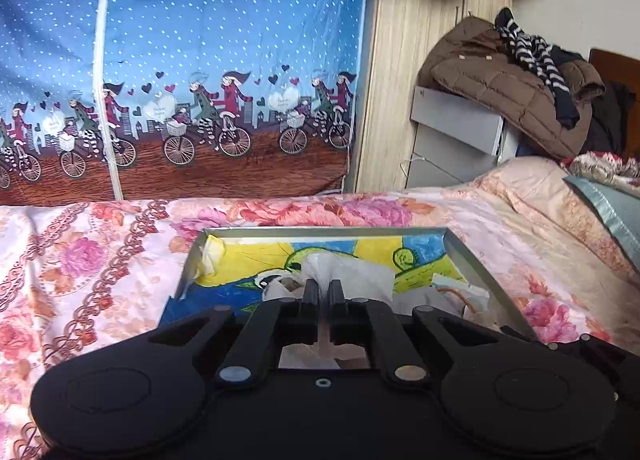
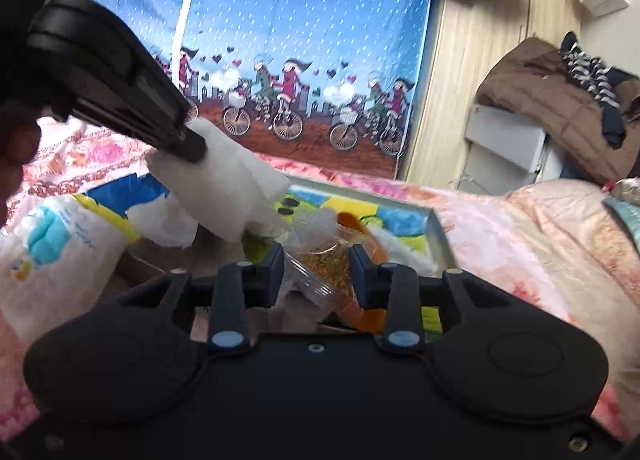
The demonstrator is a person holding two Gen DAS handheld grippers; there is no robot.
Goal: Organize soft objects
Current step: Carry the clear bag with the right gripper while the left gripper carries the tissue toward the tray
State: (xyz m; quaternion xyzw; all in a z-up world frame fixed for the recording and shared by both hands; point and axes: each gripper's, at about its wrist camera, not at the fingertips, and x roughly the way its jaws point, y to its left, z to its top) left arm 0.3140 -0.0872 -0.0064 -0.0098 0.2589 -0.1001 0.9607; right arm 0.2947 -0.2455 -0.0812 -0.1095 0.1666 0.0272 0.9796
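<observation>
The left gripper (image 1: 322,284) is clamped tight on a white tissue (image 1: 344,274) — its fingers pinch a gathered corner, and the sheet hangs lifted above the tray (image 1: 476,256); in the right wrist view the same gripper (image 2: 196,149) comes in from the upper left with the tissue (image 2: 224,187) draped below its tip; the right gripper (image 2: 318,260) has its jaws partly apart around a clear bag of golden grains (image 2: 324,260), though whether the pads press it I cannot tell; a tissue pack (image 2: 52,256) sits at the tray's left end; the tray, lined with a colourful drawing, rests on a floral bedspread (image 1: 100,260); a brown coat (image 1: 500,87) lies beyond.
</observation>
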